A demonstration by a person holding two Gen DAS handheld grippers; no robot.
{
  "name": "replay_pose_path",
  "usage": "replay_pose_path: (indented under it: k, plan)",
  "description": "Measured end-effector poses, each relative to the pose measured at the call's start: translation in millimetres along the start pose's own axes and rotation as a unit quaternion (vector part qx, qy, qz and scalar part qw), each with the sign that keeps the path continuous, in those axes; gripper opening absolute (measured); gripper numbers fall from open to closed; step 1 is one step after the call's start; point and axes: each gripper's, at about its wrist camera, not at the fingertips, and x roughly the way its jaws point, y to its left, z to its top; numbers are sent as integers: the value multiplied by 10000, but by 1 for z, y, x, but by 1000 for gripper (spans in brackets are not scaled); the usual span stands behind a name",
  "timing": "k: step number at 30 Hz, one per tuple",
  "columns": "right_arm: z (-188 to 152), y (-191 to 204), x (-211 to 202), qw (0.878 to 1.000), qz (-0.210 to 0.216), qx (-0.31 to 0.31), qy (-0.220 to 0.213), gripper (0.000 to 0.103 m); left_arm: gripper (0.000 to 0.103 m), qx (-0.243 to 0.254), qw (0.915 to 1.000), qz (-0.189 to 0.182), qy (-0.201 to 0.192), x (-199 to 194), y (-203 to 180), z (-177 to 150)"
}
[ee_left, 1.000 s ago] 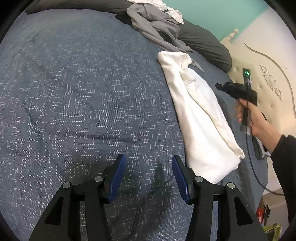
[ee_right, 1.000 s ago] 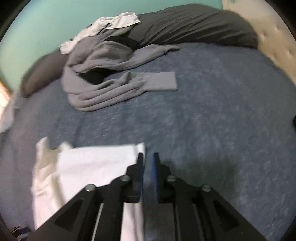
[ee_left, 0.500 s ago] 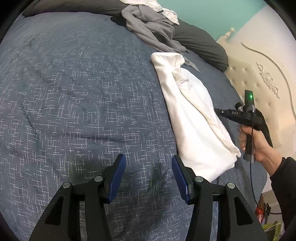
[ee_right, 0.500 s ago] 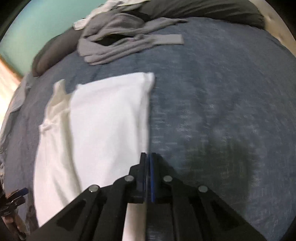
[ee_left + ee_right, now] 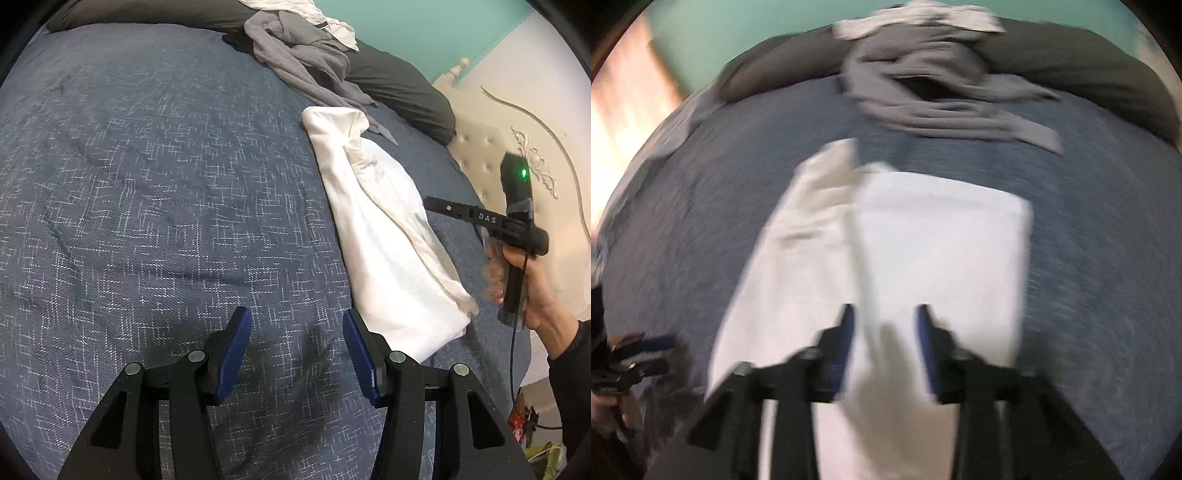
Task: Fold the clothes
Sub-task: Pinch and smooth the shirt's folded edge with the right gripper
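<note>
Step in hand, as judged: the white garment (image 5: 384, 236) is part-folded into a long strip on the bed (image 5: 147, 184), and the right tongs (image 5: 886, 317) are being positioned over it for a fresh grip. Folding is not complete.

Right tongs: jaws opening, poised above the near end of the white garment with cloth visible below the gap. The pads do not appear to press on anything; nothing is held. The right wrist view is heavily blurred, so fine contact cannot be confirmed. In the left wrist view the right hand (image 5: 532, 291) holds its tool at the garment's far side, level with its middle.

Left tongs (image 5: 295, 354): jaws moderately wide, empty, hovering over bare bedcover just beside the garment's near corner.

Next move, as judged: each pair of tongs must take an end or corner of the strip, then carry one end over onto the other. The grip should catch all layers, or the earlier fold may slip open.

Condition of the garment: white, soft, thin. One long edge lies clean and straight; the other side shows a rumpled, creamier layer bunched toward the far end. It lies toward the headboard side of the bed.

A grey garment (image 5: 306, 62) lies heaped unfolded by the dark pillows (image 5: 399, 92), well apart.
</note>
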Motion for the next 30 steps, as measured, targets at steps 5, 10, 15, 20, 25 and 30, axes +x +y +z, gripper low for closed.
replay_pose_path:
  k: [5,10,15,20,25,30]
  plan:
    - [2,58,29,9921,-324,-1164,347,43,56,-21,10000,-10,7,-2,2,0]
    - [-7,78,46,9826,-594,-1666,565,36,56,-15,10000,-34,-6,-5,2,0]
    - [-2,63,42,9866,-622,-1442,445,4,56,-27,10000,-37,-12,-8,3,-1]
    - [4,23,11,9964,-522,-664,-16,3,56,-22,10000,-34,-8,-8,2,0]
    - [2,-43,-3,9968,-361,664,-251,3,56,-5,10000,-34,4,-8,1,-1]
    - [-10,-89,1,9861,-490,1570,-237,5,56,3,10000,-31,27,-6,0,-1]
